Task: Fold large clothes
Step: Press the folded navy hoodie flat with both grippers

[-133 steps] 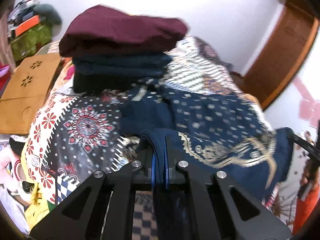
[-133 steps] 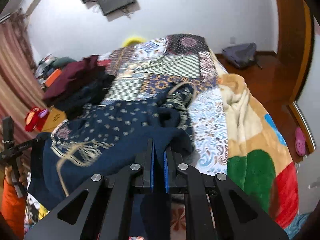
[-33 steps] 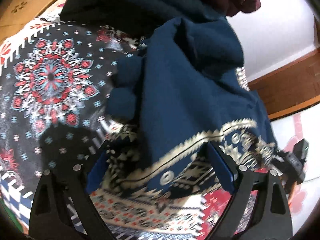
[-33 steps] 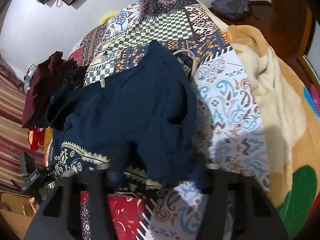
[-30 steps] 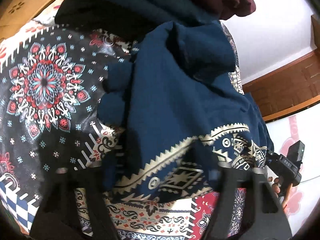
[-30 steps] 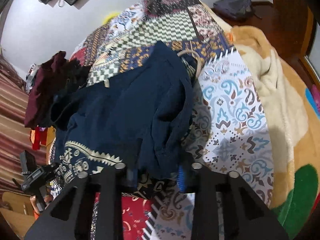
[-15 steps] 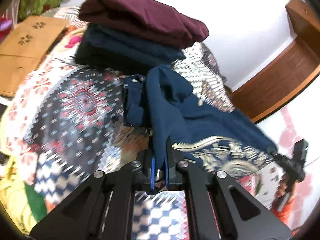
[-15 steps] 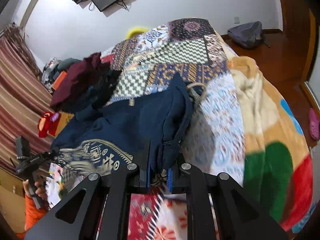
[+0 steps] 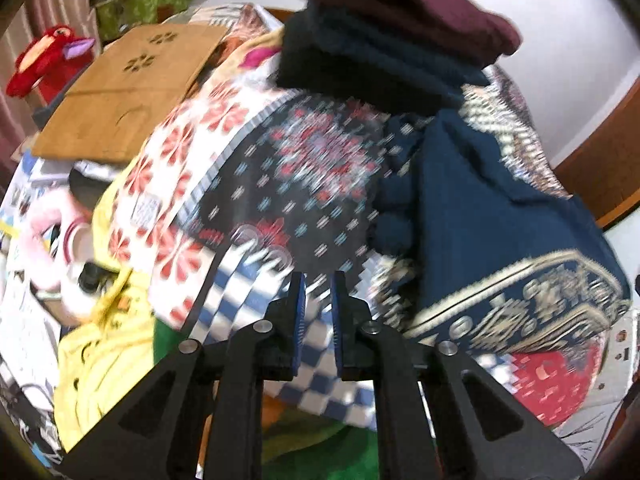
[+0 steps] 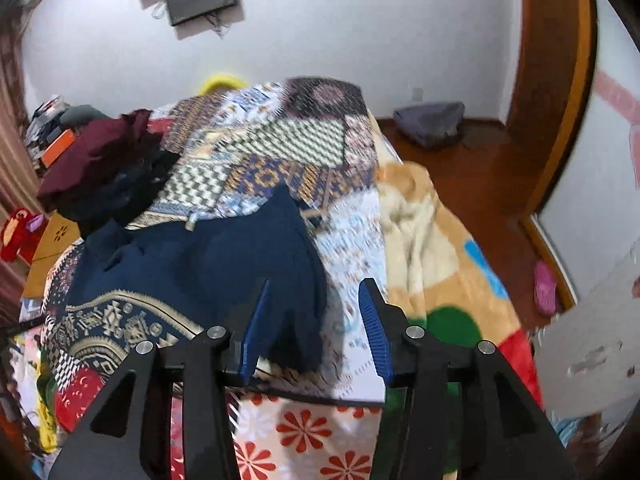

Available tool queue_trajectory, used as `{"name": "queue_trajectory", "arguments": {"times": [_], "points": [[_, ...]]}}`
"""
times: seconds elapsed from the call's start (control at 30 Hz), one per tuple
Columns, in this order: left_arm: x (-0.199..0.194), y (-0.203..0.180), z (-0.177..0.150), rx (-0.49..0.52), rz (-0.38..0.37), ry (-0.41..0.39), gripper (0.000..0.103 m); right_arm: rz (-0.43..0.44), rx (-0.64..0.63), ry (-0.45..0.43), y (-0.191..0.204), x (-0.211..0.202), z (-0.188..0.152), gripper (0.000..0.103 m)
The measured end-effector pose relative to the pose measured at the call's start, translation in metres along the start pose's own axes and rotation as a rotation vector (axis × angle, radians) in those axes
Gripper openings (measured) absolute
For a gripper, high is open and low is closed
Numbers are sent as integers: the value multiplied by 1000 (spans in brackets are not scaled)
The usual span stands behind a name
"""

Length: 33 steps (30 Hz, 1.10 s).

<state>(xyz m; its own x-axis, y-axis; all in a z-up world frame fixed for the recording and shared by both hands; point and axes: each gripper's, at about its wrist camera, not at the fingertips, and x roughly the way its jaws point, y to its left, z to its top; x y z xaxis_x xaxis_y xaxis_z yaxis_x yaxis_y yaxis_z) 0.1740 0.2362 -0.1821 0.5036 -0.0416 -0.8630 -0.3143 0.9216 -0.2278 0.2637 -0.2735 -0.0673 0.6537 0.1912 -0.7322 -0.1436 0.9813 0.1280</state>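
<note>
A navy garment with a gold patterned hem (image 9: pixel 496 232) lies folded on the patchwork bedspread (image 9: pixel 288 184); it also shows in the right wrist view (image 10: pixel 208 272). My left gripper (image 9: pixel 318 312) is left of the garment, its jaws a narrow gap apart and holding nothing. My right gripper (image 10: pixel 314 312) is open and empty, just in front of the garment's right edge.
A stack of folded clothes, maroon on top (image 9: pixel 404 8), sits behind the garment; it also shows in the right wrist view (image 10: pixel 96 156). A wooden board (image 9: pixel 132 88) lies at the left. A beige blanket (image 10: pixel 424 232) covers the bed's right side. Clutter lies beside the bed's left edge (image 9: pixel 80 264).
Both grippers were shut on the navy garment half a second ago; now both have let go and pulled back. The garment rests on the bed.
</note>
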Motion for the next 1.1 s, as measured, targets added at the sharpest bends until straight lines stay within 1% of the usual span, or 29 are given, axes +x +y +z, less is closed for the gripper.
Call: {"name": "queue_trajectory", "arguments": {"times": [0.07, 0.13, 0.2, 0.27, 0.3, 0.33, 0.4, 0.43, 0.47, 0.5, 0.6, 0.63, 0.67, 0.7, 0.73, 0.83, 0.87, 0.93, 0.97, 1.03, 1.1], "points": [[-5, -15, 11, 32, -33, -28, 14, 26, -36, -3, 10, 2, 8, 43], [-8, -40, 25, 89, -57, -60, 14, 48, -67, -3, 21, 6, 15, 46], [-3, -62, 40, 144, -95, -73, 16, 76, -98, -5, 33, 14, 22, 51], [2, -86, 51, 192, -134, -70, 25, 103, -119, 0, 45, 24, 27, 55], [8, -97, 57, 215, -150, -64, 32, 119, -124, 6, 49, 29, 29, 56], [15, -108, 63, 238, -162, -56, 36, 130, -127, 13, 52, 34, 29, 56], [35, -132, 71, 287, -185, -21, 40, 154, -132, 37, 56, 47, 29, 56], [44, -140, 73, 304, -194, 0, 46, 156, -135, 49, 58, 52, 28, 56], [57, -148, 77, 327, -197, 30, 49, 154, -137, 65, 57, 58, 26, 56], [73, -155, 80, 351, -178, 60, 51, 149, -139, 81, 55, 63, 23, 56], [120, -158, 94, 375, -61, 125, 52, 109, -131, 124, 44, 77, 17, 56], [132, -153, 102, 360, -57, 133, 59, 83, -122, 135, 36, 81, 14, 56], [137, -148, 107, 345, -54, 131, 64, 59, -113, 138, 30, 82, 13, 56], [142, -141, 116, 325, -24, 114, 69, 39, -100, 138, 23, 81, 12, 56], [143, -135, 123, 298, 3, 92, 69, 30, -81, 137, 16, 79, 11, 56], [133, -120, 133, 220, 44, 45, 70, 41, -3, 140, -6, 72, 13, 56], [127, -119, 133, 211, 65, 26, 70, 45, 19, 142, -10, 69, 13, 56], [108, -116, 130, 219, 130, -30, 70, 44, 34, 137, -12, 63, 14, 56], [100, -115, 127, 228, 139, -46, 70, 44, 31, 130, -10, 60, 15, 56], [77, -110, 117, 234, 129, -70, 71, 56, 14, 112, -1, 52, 17, 56], [59, -102, 111, 212, 105, -77, 75, 77, -4, 95, 9, 48, 19, 56]]}}
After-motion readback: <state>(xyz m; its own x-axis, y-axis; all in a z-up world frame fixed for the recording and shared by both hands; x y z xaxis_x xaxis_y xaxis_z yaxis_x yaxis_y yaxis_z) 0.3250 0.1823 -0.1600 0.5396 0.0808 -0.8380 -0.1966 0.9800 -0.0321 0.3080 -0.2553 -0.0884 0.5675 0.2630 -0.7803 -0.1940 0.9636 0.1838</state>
